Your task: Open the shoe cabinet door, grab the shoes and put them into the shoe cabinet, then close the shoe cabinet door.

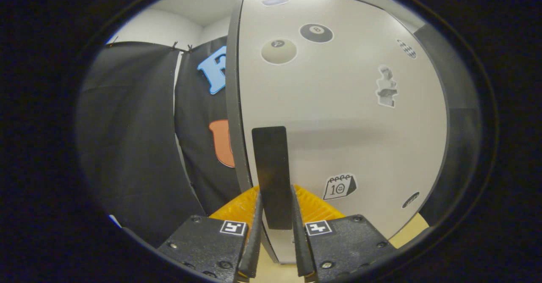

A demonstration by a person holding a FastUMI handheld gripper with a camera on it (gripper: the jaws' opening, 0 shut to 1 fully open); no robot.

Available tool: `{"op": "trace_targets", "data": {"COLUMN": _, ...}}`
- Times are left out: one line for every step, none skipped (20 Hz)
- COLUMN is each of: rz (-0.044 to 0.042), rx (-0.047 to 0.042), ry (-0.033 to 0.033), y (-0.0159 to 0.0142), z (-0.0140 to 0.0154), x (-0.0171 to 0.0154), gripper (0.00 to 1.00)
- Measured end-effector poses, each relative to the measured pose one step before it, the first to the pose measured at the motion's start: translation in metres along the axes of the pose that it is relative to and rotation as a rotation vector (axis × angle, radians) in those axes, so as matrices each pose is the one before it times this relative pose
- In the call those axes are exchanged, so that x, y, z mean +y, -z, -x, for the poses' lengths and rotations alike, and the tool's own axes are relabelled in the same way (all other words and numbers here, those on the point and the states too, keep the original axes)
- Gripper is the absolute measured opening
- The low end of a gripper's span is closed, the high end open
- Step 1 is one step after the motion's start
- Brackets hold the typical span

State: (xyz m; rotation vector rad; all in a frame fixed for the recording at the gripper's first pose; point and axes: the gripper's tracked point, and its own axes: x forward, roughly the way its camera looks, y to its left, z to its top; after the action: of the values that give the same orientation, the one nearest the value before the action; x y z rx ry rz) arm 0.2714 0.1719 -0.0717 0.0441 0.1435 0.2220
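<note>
Claw (275, 206) clamps door handle (271, 168); handle's lower end hidden.

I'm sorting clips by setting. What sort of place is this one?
Likely a staged recording booth: black cloth wall hung behind a sticker-covered cabinet door. The gripper has its fingers either side of the door's dark handle.

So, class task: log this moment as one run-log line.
phase: door handling | gripper: shut on black handle | cabinet door: stickered | shoes: unseen
</note>
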Motion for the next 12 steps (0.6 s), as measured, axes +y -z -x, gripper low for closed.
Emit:
{"op": "trace_targets", "data": {"rz": 0.02726, "rx": 0.0028, "ry": 0.02367, "y": 0.00034, "z": -0.00046, "x": 0.00008, "gripper": 0.36}}
{"op": "trace_targets", "data": {"rz": 0.0155, "rx": 0.00392, "ry": 0.01933, "y": 0.00165, "z": 0.00047, "x": -0.00047, "gripper": 0.35}}
{"op": "trace_targets", "data": {"rz": 0.0038, "rx": 0.00573, "ry": 0.01071, "y": 0.0002, "z": 0.00016, "x": -0.00034, "gripper": 0.34}}
{"op": "trace_targets", "data": {"rz": -0.00916, "rx": 0.00405, "ry": 0.00359, "y": 0.00122, "z": 0.00015, "x": -0.00086, "gripper": 0.32}}
{"op": "trace_targets", "data": {"rz": -0.00176, "rx": 0.00133, "ry": -0.00544, "y": -0.00025, "z": 0.00074, "x": -0.00004, "gripper": 0.3}}
{"op": "trace_targets", "data": {"rz": -0.00732, "rx": 0.00227, "ry": -0.01052, "y": 0.0004, "z": 0.00108, "x": -0.00069, "gripper": 0.3}}
{"op": "trace_targets", "data": {"rz": -0.00831, "rx": 0.00702, "ry": -0.01318, "y": 0.00047, "z": 0.00179, "x": 0.00021, "gripper": 0.29}}
{"op": "trace_targets", "data": {"rz": 0.00171, "rx": 0.00713, "ry": -0.01333, "y": 0.00032, "z": 0.00179, "x": -0.00014, "gripper": 0.29}}
{"op": "trace_targets", "data": {"rz": 0.00339, "rx": 0.01046, "ry": -0.0109, "y": 0.00038, "z": 0.00258, "x": -0.00041, "gripper": 0.29}}
{"op": "trace_targets", "data": {"rz": -0.00045, "rx": 0.01086, "ry": -0.00993, "y": 0.00043, "z": 0.00288, "x": -0.0006, "gripper": 0.28}}
{"op": "trace_targets", "data": {"rz": -0.00464, "rx": 0.00887, "ry": -0.00861, "y": 0.00036, "z": 0.00482, "x": 0.00034, "gripper": 0.28}}
{"op": "trace_targets", "data": {"rz": 0.00024, "rx": 0.00682, "ry": -0.01235, "y": 0.00085, "z": 0.00616, "x": 0.00064, "gripper": 0.28}}
